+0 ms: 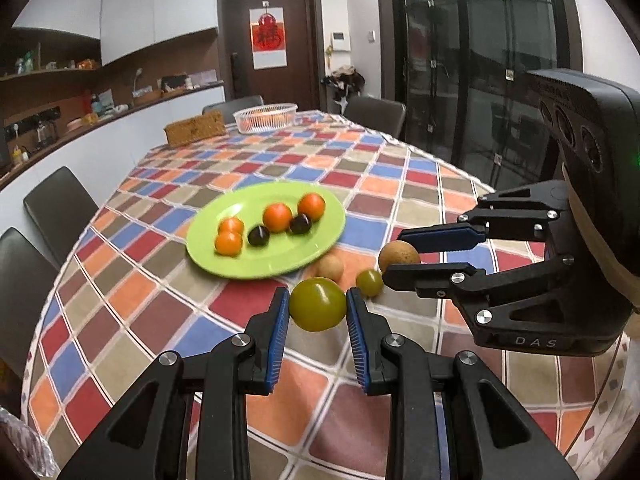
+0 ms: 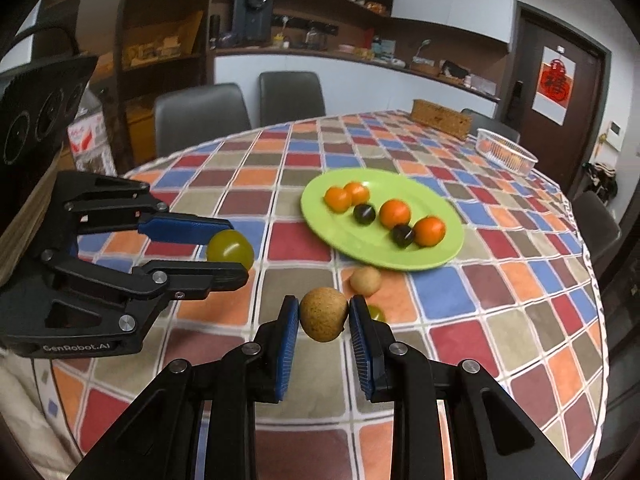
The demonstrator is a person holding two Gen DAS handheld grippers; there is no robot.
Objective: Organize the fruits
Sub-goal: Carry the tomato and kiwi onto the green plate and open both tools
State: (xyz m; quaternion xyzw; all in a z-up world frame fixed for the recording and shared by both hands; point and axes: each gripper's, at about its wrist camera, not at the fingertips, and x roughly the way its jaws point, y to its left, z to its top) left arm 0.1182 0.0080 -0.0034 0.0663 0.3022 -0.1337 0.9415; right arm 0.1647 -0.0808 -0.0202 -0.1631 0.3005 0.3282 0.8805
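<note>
My left gripper (image 1: 318,304) is shut on a green fruit (image 1: 317,304) and holds it above the table; it shows in the right wrist view (image 2: 236,247) with that fruit (image 2: 230,246). My right gripper (image 2: 324,314) is shut on a brown fruit (image 2: 323,314), also seen in the left wrist view (image 1: 399,255). A green plate (image 1: 256,264) (image 2: 352,248) holds several orange fruits (image 1: 277,217) and two dark plums (image 1: 259,236). A second brown fruit (image 1: 330,266) (image 2: 365,280) and a small green fruit (image 1: 369,282) (image 2: 377,313) lie on the table by the plate.
The table has a checkered cloth (image 1: 160,312). A white basket (image 1: 265,117) with orange fruit and a wicker box (image 1: 195,128) stand at the far end. Dark chairs (image 1: 60,204) ring the table. A counter with shelves runs along the wall.
</note>
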